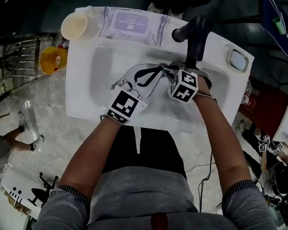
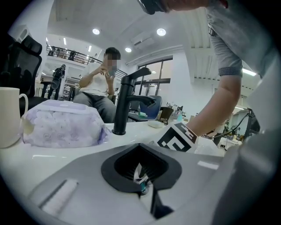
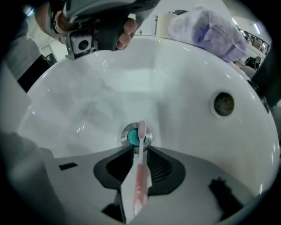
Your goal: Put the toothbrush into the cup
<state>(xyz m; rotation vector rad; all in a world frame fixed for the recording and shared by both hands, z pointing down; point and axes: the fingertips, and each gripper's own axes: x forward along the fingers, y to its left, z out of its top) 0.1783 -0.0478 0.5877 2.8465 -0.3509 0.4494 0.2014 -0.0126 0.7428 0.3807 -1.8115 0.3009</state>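
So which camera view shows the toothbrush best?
The right gripper view: the pink toothbrush lies lengthwise between the right gripper's shut jaws, above the sink drain. In the head view it is not visible. The left gripper view shows no clear toothbrush.

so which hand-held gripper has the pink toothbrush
The right hand-held gripper: the pink toothbrush is clamped between its jaws, pointing toward the drain. The left hand-held gripper pinches only a small white and teal bit, no pink handle.
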